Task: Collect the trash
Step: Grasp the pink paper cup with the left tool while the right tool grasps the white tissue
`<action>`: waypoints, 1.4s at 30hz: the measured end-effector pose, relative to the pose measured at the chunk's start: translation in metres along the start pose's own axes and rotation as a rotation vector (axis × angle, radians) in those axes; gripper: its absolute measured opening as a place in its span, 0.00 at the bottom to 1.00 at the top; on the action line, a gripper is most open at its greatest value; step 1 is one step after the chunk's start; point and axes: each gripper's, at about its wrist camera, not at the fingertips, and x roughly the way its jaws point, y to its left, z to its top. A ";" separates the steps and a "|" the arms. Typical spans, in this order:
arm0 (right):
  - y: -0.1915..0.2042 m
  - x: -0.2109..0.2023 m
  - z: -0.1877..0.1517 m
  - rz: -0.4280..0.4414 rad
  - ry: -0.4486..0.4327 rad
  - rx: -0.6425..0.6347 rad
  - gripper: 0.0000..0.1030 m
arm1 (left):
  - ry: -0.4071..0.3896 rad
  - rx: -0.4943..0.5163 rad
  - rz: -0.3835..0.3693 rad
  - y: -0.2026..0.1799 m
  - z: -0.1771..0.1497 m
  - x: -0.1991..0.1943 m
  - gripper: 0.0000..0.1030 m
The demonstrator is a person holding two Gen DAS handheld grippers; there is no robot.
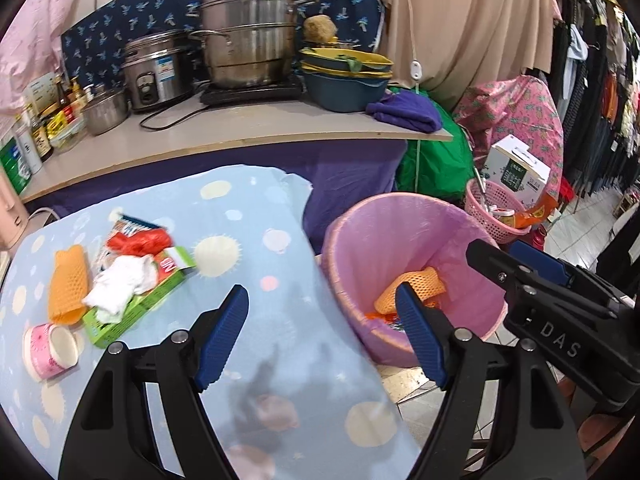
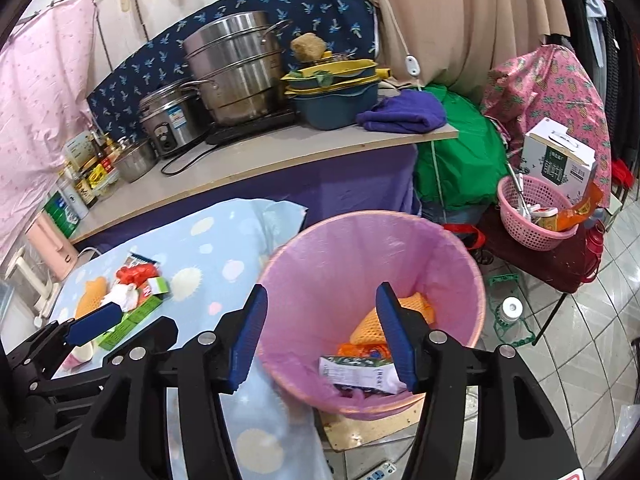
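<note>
Ahead of my tools I see a steamer pot (image 1: pixel 250 32) on the counter (image 1: pixel 224 132), a rice cooker (image 1: pixel 154 70) left of it, bowls (image 1: pixel 346 74) and a purple cloth (image 1: pixel 404 110) right.

black plastic frames on both the left gripper (image 1: pixel 320 300) and the right gripper (image 2: pixel 322 300), with ribbed blue pads (image 1: pixel 224 336) on the fingers, round silver screws at the pivots (white "das" lettering along one arm).

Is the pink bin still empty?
No, the bin already holds an orange foam net and a printed wrapper at its bottom.
</note>
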 end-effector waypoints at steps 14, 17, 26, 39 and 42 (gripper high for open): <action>0.108 0.017 -0.034 0.115 0.081 -0.154 0.55 | 0.043 -0.200 0.253 0.136 -0.057 -0.028 0.86; 0.130 0.024 -0.042 0.140 0.106 -0.179 0.55 | 0.059 -0.250 0.335 0.172 -0.074 -0.033 0.87; 0.187 0.044 -0.064 0.196 0.164 -0.271 0.55 | 0.045 -0.411 0.458 0.275 -0.105 -0.055 0.87; 0.231 0.069 -0.069 0.219 0.202 -0.329 0.55 | 0.084 -0.515 0.292 0.323 -0.119 -0.022 0.62; 0.238 0.077 -0.067 0.225 0.207 -0.335 0.55 | 0.078 -0.503 0.265 0.317 -0.116 -0.023 0.42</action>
